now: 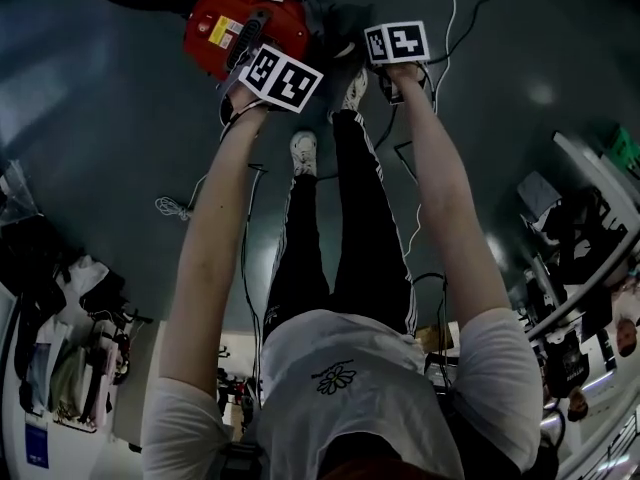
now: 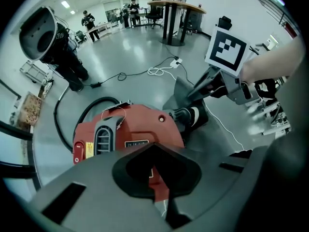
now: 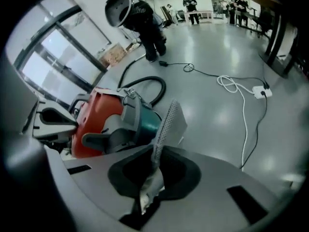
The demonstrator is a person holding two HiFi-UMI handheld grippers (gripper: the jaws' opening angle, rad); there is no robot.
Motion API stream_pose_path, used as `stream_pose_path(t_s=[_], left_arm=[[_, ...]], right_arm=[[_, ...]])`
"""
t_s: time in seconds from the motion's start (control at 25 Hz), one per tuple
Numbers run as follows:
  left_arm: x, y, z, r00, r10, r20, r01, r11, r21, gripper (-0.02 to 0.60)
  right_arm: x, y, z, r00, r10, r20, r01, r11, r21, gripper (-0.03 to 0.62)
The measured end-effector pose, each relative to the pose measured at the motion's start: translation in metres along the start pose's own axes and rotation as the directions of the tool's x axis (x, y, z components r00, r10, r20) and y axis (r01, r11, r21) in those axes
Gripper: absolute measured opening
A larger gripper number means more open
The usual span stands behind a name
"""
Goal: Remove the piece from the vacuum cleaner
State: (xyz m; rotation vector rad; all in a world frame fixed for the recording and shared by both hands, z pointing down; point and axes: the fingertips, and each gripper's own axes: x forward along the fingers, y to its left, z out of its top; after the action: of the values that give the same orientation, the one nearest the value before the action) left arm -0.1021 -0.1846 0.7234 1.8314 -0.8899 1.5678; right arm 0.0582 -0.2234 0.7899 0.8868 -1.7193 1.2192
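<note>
The red vacuum cleaner [image 1: 235,26] lies on the grey floor in front of the person's feet. My left gripper [image 2: 157,167] is shut on the edge of its red housing [image 2: 140,129], which shows between the jaws. My right gripper [image 3: 153,173] is shut on a grey perforated filter piece [image 3: 166,122]. That piece stands up from the jaws, just beside the vacuum's teal and grey end [image 3: 140,122]. In the head view both marker cubes, the left gripper [image 1: 279,76] and the right gripper [image 1: 397,44], hover at the vacuum's near side.
A black hose [image 2: 67,124] curls from the vacuum across the floor. A white cable and power strip [image 3: 261,92] lie to the right. A person [image 2: 67,62] stands beyond the vacuum; others stand by tables [image 2: 178,6] at the back. The person's shoes [image 1: 303,151] are close to the vacuum.
</note>
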Motion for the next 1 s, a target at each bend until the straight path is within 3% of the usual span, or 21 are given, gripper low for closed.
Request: stream_pose_path(t_s=[0.08,0.12,0.2,0.24,0.28,0.32,0.36,0.44,0.48,0.68,0.84,1.0], left_arm=[[0.001,-0.001,0.001,1.000,0.007,0.006,-0.007,1.000,-0.004,0.002],[0.001,-0.001,0.001,1.000,0.008,0.004,-0.008,1.000,-0.009,0.002],[0.001,0.000,0.000,1.000,0.008,-0.003,-0.008,1.000,-0.014,0.002],[0.001,0.000,0.000,1.000,0.009,-0.005,-0.009,1.000,-0.014,0.002],[0.000,0.000,-0.001,1.000,0.010,-0.006,-0.010,1.000,-0.014,0.002],[0.000,0.000,-0.002,1.000,0.012,-0.007,-0.013,1.000,-0.012,0.002],[0.000,-0.001,-0.003,1.000,0.014,-0.009,-0.014,1.000,-0.007,0.002],[0.001,-0.001,-0.004,1.000,0.009,-0.014,-0.009,1.000,-0.004,0.002],[0.001,0.000,-0.003,1.000,0.002,-0.018,-0.002,1.000,-0.011,0.002],[0.002,-0.002,-0.004,1.000,-0.002,-0.025,0.001,1.000,-0.011,0.002],[0.001,-0.003,-0.004,1.000,0.001,-0.018,-0.001,1.000,-0.007,0.002],[0.002,-0.004,-0.006,1.000,-0.001,-0.029,0.000,1.000,-0.005,0.002]], right_arm=[[-0.002,-0.005,-0.002,0.995,0.070,0.064,-0.079,0.985,0.151,0.040],[-0.005,-0.008,-0.006,0.987,0.106,0.122,-0.136,0.951,0.277,0.040],[-0.012,-0.010,-0.015,0.960,0.136,0.244,-0.245,0.832,0.497,0.040],[-0.014,-0.011,-0.020,0.949,0.129,0.288,-0.277,0.778,0.565,0.040],[-0.016,-0.012,-0.024,0.943,0.115,0.312,-0.290,0.745,0.601,0.031],[-0.018,-0.012,-0.027,0.942,0.103,0.319,-0.286,0.741,0.608,0.031],[-0.020,-0.011,-0.028,0.945,0.092,0.314,-0.270,0.764,0.587,0.031],[-0.025,-0.006,-0.028,0.954,0.070,0.291,-0.213,0.842,0.496,0.031],[-0.026,-0.005,-0.028,0.956,0.065,0.285,-0.198,0.861,0.468,0.031],[-0.016,-0.006,-0.053,0.946,0.105,0.305,-0.259,0.812,0.523,0.032],[-0.019,-0.005,-0.051,0.946,0.106,0.306,-0.249,0.843,0.477,0.032],[-0.024,-0.001,-0.057,0.944,0.100,0.314,-0.247,0.844,0.475,0.032]])
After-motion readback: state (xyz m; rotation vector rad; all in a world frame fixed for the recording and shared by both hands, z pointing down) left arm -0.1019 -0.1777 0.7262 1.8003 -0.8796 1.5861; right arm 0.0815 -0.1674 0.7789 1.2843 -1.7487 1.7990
